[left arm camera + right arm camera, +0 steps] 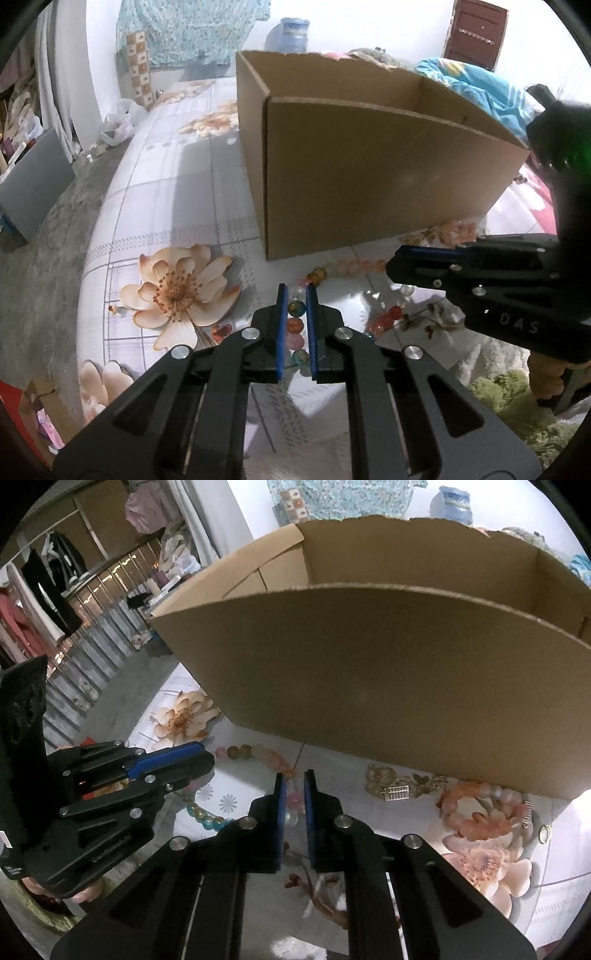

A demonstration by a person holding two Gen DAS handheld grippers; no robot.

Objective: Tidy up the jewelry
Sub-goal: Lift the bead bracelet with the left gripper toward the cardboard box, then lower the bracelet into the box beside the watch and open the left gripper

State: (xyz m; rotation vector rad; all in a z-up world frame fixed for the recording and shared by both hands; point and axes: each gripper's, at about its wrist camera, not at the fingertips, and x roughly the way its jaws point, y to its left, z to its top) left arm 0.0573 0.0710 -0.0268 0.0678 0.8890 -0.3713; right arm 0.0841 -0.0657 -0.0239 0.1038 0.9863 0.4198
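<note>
The same beaded necklace (297, 325) is clamped by the nearly closed left gripper (296, 295) and right gripper (294, 781) before the cardboard box (369, 177).

Cardboard box (369, 162): plain brown. Tablecloth (166, 192): white-grey check, peach lotus print. Left gripper (296, 291): black body, blue pads. Bead bracelet (298, 325) between pads: multicolour glass beads in teal, amber, orange, pink. Second bracelet (476, 808): peach-pink beads. Chain (402, 786): gold, probably. Water jug (293, 35): blue.
</note>
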